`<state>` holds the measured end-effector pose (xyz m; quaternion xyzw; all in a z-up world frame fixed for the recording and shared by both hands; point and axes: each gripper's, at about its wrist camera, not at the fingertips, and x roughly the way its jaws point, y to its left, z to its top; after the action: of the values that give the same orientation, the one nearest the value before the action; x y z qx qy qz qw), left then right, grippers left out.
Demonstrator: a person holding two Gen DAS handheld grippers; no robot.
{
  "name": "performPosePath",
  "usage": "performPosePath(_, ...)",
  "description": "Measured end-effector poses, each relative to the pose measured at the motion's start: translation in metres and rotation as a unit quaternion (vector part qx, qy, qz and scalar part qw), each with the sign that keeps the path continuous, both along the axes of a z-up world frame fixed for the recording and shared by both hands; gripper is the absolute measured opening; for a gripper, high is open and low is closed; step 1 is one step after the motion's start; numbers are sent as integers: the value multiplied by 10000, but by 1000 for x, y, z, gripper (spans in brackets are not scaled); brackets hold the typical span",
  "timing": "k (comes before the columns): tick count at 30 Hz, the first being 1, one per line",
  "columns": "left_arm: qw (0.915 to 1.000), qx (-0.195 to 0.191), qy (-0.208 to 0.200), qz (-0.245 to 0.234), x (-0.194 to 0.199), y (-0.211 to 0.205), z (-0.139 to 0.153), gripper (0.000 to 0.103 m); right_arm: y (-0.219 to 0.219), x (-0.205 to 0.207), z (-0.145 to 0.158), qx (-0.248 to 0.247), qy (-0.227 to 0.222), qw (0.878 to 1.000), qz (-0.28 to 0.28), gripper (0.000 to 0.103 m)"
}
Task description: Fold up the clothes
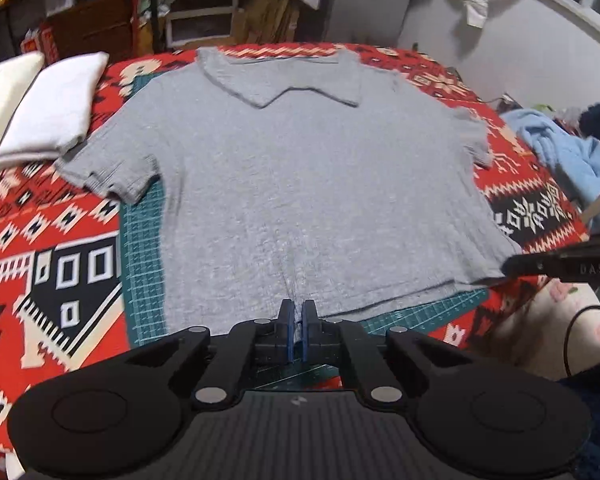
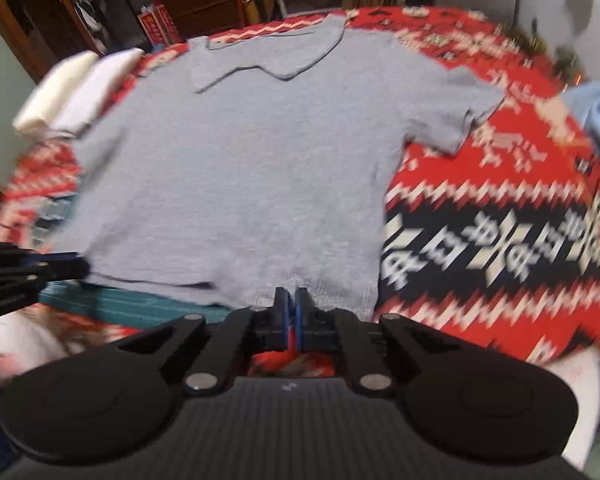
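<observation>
A grey polo shirt [image 1: 300, 184] lies spread flat, collar far and hem near, on a green cutting mat [image 1: 144, 248] over a red patterned blanket. My left gripper [image 1: 297, 312] is shut on the near hem at its left part. My right gripper [image 2: 291, 300] is shut on the hem near the right corner. The shirt also fills the right wrist view [image 2: 240, 168], which is blurred. Each gripper shows at the edge of the other's view: the right one [image 1: 516, 266], the left one [image 2: 72, 268].
Two folded white garments [image 1: 40, 108] lie at the far left of the blanket [image 1: 40, 240]. A light blue garment [image 1: 560, 152] is heaped at the right edge. Shelves and boxes stand behind the table. A cable [image 1: 576, 332] hangs at the right.
</observation>
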<state>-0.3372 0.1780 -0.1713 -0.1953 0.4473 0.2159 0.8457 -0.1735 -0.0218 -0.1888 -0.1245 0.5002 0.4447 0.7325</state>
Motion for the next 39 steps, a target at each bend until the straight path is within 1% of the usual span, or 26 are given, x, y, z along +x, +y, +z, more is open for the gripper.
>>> performPosePath(2,9999,-73,131,65,0,6,-6,5,-5,1,0,-7,136,9999,-57,3)
performPosePath(4,9993,-184,287,145,1,9,-13,7,-7,7,-7,-93,320,9993,-138,4)
performPosePath(5,9990,-223,347,176,1,10,-16,12,-7,11,-12,-142,456,9987,-195,5)
performPosePath(6,9991,-196,328,172,-1,9,-14,14,-10,13,-13,-131,521,9982,-257,7)
performPosePath(8,9995,-147,192,180,-9,9,-9,22,-16,18,-14,-87,625,9973,-383,13)
performPosePath(11,9993,-188,-63,319,-23,19,1,25,-30,28,-4,105,471,9970,-599,20)
performPosePath(13,9982,-178,-163,546,-31,30,4,26,-39,35,1,210,384,9962,-752,20)
performPosePath(16,9958,-114,-96,906,-40,47,2,26,-42,43,-3,123,390,9958,-824,23)
performPosePath(17,9958,-145,-78,904,-40,48,0,27,-41,45,-5,80,398,9958,-815,23)
performPosePath(19,9957,-207,-42,901,-39,49,-4,30,-37,40,-10,-21,400,9965,-736,23)
performPosePath(22,9955,-300,13,897,-39,50,-10,30,-31,34,-16,-147,356,9971,-649,23)
performPosePath(23,9954,-331,31,896,-38,51,-12,30,-29,32,-17,-189,342,9973,-621,21)
performPosePath(24,9953,-362,49,894,-38,52,-14,30,-27,30,-19,-231,327,9974,-592,9)
performPosePath(25,9952,-393,67,893,-38,52,-16,30,-25,28,-21,-273,312,9976,-563,4)
performPosePath(26,9951,-424,85,891,-38,53,-18,30,-23,26,-23,-314,298,9976,-534,4)
performPosePath(28,9948,-486,121,888,-38,54,-22,29,-23,25,-24,-388,259,9974,-542,4)
performPosePath(29,9946,-517,139,886,-37,54,-24,11,-25,27,-22,-417,233,9971,-591,4)
performPosePath(30,9946,-531,164,876,-37,54,-25,3,-28,30,-20,-422,219,9968,-643,4)
performPosePath(33,9960,-379,323,742,-40,50,-22,3,-40,40,-15,-423,205,9959,-768,3)
performPosePath(36,9954,-414,425,753,-51,52,-16,3,-49,48,-10,-464,157,9958,-773,3)
performPosePath(39,9954,-419,393,769,-59,55,-14,3,-55,48,-6,-334,478,9963,-631,3)
